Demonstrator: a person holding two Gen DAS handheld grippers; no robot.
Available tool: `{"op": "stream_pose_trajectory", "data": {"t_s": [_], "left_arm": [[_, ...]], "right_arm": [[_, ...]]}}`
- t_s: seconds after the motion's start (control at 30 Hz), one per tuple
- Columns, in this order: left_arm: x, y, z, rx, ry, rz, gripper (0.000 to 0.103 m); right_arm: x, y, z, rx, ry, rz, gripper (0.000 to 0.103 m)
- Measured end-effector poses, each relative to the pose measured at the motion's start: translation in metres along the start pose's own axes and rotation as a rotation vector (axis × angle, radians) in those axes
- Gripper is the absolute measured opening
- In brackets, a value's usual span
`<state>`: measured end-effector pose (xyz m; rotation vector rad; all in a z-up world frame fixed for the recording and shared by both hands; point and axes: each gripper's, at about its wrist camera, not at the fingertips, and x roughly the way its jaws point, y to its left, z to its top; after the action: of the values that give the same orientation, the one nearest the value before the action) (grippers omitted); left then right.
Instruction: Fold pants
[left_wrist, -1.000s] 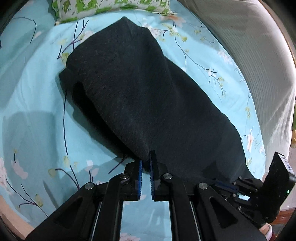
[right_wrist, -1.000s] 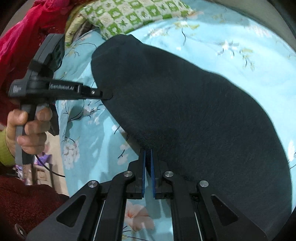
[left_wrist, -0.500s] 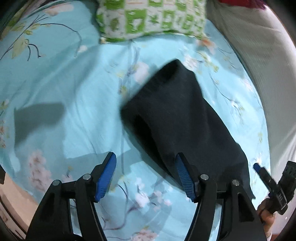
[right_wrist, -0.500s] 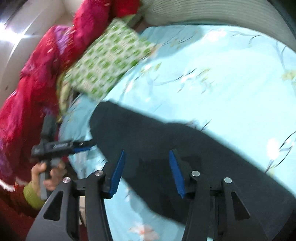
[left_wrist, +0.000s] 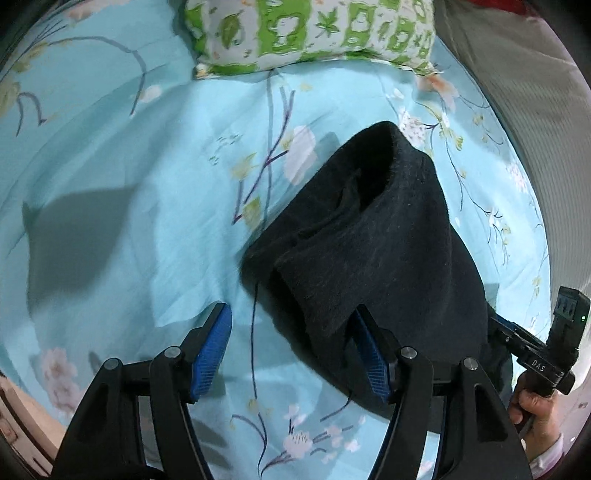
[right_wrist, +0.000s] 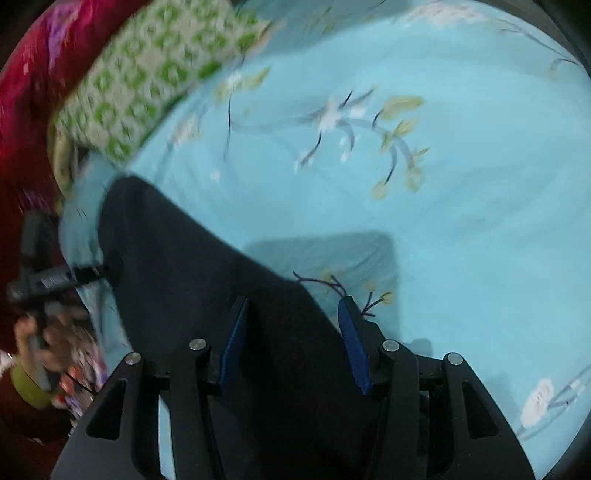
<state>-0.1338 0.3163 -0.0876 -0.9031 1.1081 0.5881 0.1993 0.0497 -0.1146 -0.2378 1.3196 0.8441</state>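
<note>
Looking down my left gripper (left_wrist: 291, 347), I find its blue pads parted wide with nothing pinched between them: the right-hand pad stands just against the near edge of the black pants (left_wrist: 373, 251), and the left pad hangs over bare sheet. A loose dark thread trails from the cloth down across the gap. My right gripper (right_wrist: 291, 339) is likewise parted and grips nothing; the dark cloth passes under and between its fingers, but neither pad presses on it.

The pants lie folded into a long, narrow bundle on the light blue floral bedsheet (left_wrist: 110, 166), running away from both tools. In the left view the far end shows doubled layers with a rounded fold. In the right view, which is blurred, the bundle stretches to the upper left of the frame.

Beyond the far end of the pants sits a green-and-white patterned pillow (left_wrist: 314, 33). A red fabric heap (right_wrist: 33, 92) lies past the pillow in the right view. Each camera catches the other tool at the frame edge, held in a person's hand (left_wrist: 532, 402).
</note>
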Motion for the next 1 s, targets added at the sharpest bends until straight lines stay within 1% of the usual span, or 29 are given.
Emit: {"op": "stream_pose_trajectory", "data": {"t_s": [0.03,0.07,0.1,0.13,0.17,0.2,0.23,0.27,0.3,0.37,0.43,0.47,0.53,0.6,0.7,0.8,0.9,1.0], "left_arm": [[0.001,-0.003,0.0,0.011,-0.01,0.004,0.067],[0.003,-0.007,0.001,0.02,-0.019,0.007,0.066],[0.005,-0.01,0.001,0.037,-0.032,0.012,0.061],[0.005,-0.012,-0.001,0.05,-0.04,0.017,0.058],[0.005,-0.016,0.0,0.064,-0.047,0.016,0.047],[0.004,-0.019,0.0,0.082,-0.054,0.003,0.036],[0.002,-0.022,-0.001,0.099,-0.064,-0.002,0.03],[-0.001,-0.025,-0.001,0.112,-0.07,-0.017,0.02],[-0.006,-0.028,-0.001,0.123,-0.079,-0.029,0.017],[-0.021,-0.032,0.0,0.143,-0.114,-0.067,0.016],[-0.043,-0.036,0.0,0.168,-0.168,-0.114,0.016],[-0.051,-0.038,0.0,0.183,-0.196,-0.126,0.016],[-0.065,-0.044,0.001,0.218,-0.243,-0.148,0.016],[-0.068,-0.048,0.004,0.243,-0.258,-0.142,0.016],[-0.063,-0.051,0.011,0.269,-0.259,-0.116,0.016],[-0.053,-0.05,0.015,0.307,-0.263,-0.082,0.016],[-0.03,-0.051,0.014,0.379,-0.258,0.01,0.016],[-0.002,-0.059,0.015,0.452,-0.247,0.123,0.018]], "right_arm": [[0.001,0.0,-0.002,-0.009,-0.006,0.002,0.051],[0.001,-0.001,-0.004,-0.01,-0.013,0.012,0.047],[0.0,-0.002,-0.005,-0.006,-0.015,0.026,0.043],[0.0,-0.003,-0.005,-0.003,-0.015,0.044,0.032],[0.0,-0.002,-0.006,-0.006,-0.016,0.063,0.028],[0.0,0.0,-0.005,-0.018,-0.018,0.055,0.026],[-0.001,0.003,-0.007,-0.035,-0.019,0.044,0.024],[-0.004,0.006,-0.008,-0.052,-0.027,0.03,0.022],[-0.009,0.009,-0.009,-0.066,-0.039,0.018,0.021],[-0.021,0.015,-0.007,-0.087,-0.076,0.001,0.02],[-0.039,0.021,-0.009,-0.105,-0.139,-0.011,0.018],[-0.043,0.029,-0.007,-0.117,-0.165,-0.027,0.018],[-0.054,0.039,-0.009,-0.158,-0.218,-0.09,0.018],[-0.054,0.045,-0.005,-0.166,-0.246,-0.116,0.018],[-0.045,0.047,0.0,-0.16,-0.271,-0.153,0.017],[-0.032,0.046,0.004,-0.134,-0.27,-0.182,0.017],[-0.016,0.041,0.005,-0.101,-0.264,-0.219,0.017],[-0.004,0.039,0.006,-0.084,-0.258,-0.261,0.018]]}}
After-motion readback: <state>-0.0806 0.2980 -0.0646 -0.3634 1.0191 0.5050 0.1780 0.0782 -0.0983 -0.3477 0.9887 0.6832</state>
